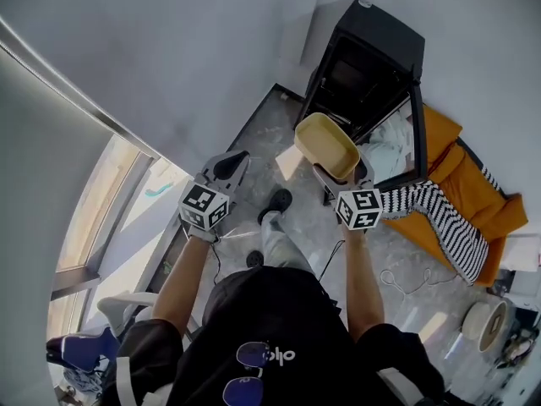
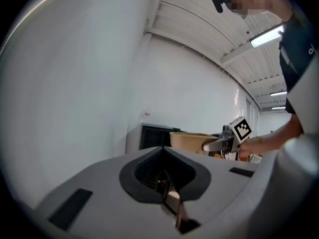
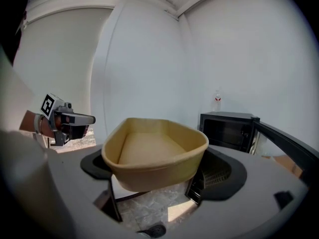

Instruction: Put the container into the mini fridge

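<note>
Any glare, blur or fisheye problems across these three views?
Head view: window at left blown out, strong fisheye bend, container sharp. Left gripper view: ceiling light clipped, corners vignetted black. Right gripper view: container evenly lit and sharp, mini fridge interior dark.

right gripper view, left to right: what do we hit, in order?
left gripper → container → mini fridge → door, swung open
</note>
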